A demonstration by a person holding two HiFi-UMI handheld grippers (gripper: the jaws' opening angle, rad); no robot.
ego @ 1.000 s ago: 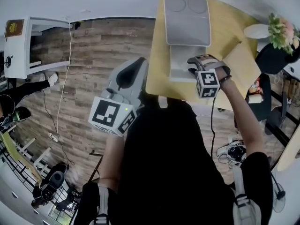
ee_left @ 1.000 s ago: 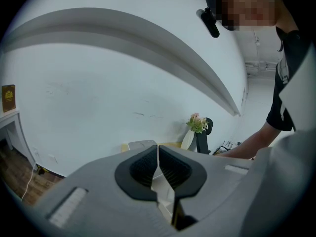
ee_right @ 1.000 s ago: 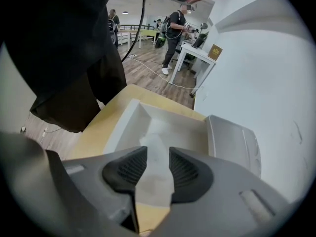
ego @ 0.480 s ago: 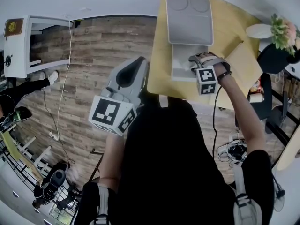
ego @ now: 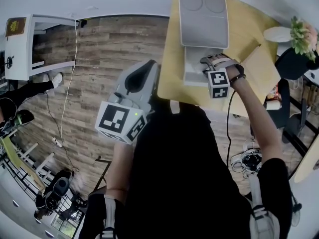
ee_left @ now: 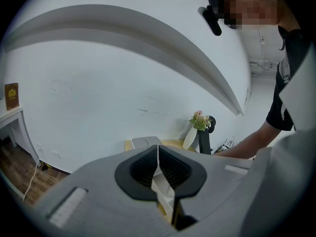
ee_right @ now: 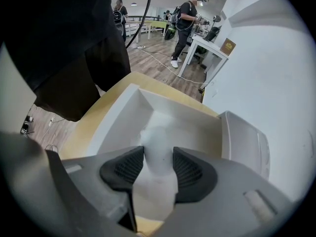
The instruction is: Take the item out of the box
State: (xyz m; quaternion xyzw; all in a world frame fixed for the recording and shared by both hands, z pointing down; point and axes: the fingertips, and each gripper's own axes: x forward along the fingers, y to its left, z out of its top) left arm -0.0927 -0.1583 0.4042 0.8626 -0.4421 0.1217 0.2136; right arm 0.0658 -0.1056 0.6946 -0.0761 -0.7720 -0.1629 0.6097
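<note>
We hold our right gripper [ee_right: 158,171] pointing down into the open white box [ee_right: 116,120]. Its jaws have just been opening and now flank the white item [ee_right: 157,139], which stands inside the box on the yellow table [ee_right: 86,127]. Our left gripper [ee_left: 158,172] is closed and empty, beside the table.

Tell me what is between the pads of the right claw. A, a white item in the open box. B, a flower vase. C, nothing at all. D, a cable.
A: in the right gripper view the white item stands between the pads of the right claw, which has just been opening, above the open box.
</note>
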